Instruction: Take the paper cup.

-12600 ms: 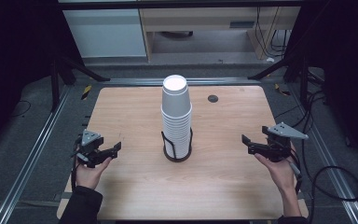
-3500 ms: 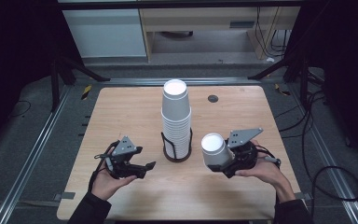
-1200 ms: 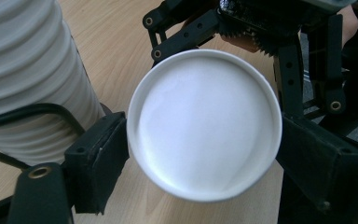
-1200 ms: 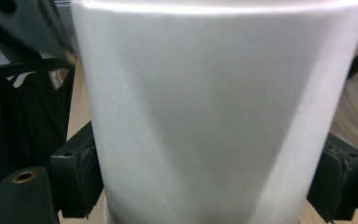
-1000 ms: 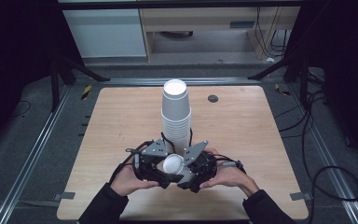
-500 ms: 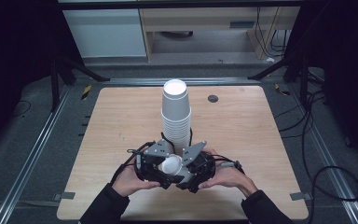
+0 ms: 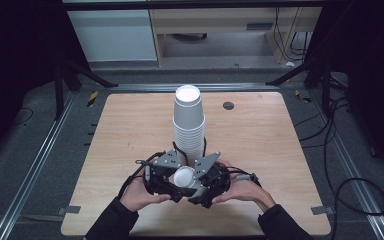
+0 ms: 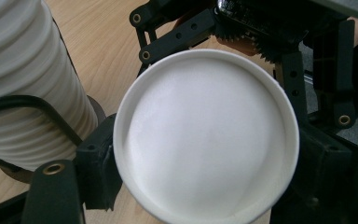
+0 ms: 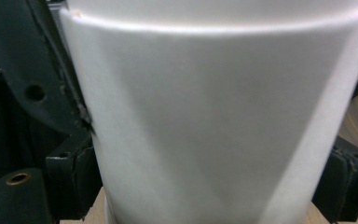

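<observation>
Left gripper view shows the white cup's (image 8: 205,135) round end between the left gripper's (image 8: 205,186) fingers; right gripper (image 9: 205,186) fingers pinch its smooth, tapered wall.

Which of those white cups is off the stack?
The single cup held between both grippers, in front of the stack; every other cup sits nested in that stack.
</observation>
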### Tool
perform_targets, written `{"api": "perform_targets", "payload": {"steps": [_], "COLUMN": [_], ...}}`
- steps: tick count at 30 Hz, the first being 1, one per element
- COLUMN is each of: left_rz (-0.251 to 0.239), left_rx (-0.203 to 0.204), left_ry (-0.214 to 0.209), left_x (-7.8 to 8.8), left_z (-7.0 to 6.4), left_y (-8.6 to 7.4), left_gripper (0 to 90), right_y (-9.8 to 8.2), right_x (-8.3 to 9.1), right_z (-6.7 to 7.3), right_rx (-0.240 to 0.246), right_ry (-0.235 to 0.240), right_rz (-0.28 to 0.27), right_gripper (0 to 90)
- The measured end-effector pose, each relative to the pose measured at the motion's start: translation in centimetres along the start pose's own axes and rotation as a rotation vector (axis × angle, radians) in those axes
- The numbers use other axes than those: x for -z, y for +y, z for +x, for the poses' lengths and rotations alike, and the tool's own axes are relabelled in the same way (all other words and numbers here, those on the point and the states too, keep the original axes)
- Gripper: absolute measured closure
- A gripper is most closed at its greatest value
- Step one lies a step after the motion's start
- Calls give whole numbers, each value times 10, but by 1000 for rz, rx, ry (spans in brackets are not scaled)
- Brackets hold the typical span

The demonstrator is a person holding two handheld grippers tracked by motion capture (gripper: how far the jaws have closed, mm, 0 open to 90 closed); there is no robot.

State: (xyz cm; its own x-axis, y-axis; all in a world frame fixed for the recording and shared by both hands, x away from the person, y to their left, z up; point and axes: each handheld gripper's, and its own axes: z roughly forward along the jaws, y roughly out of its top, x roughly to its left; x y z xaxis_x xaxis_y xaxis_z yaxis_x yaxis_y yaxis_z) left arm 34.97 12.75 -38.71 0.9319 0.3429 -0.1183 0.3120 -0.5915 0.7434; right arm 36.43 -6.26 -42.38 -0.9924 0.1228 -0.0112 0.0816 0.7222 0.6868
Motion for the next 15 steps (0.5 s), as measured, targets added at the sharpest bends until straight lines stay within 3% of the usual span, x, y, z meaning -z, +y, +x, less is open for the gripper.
{"api": "perform_targets", "payload": {"steps": [7, 15], "left_rz": [-2, -7], "left_rx": [-15, -8], "left_ry": [11, 30], "left_x": [2, 11], "left_z": [-1, 1], "left_y": [0, -3], "left_gripper": [227, 225], "right_y": [1, 0], "right_x": [0, 12], "right_z": [0, -2], "right_rx": [-18, -43], "right_ry": [-8, -17], "right_rz": [9, -33], "right_gripper": [70, 45]}}
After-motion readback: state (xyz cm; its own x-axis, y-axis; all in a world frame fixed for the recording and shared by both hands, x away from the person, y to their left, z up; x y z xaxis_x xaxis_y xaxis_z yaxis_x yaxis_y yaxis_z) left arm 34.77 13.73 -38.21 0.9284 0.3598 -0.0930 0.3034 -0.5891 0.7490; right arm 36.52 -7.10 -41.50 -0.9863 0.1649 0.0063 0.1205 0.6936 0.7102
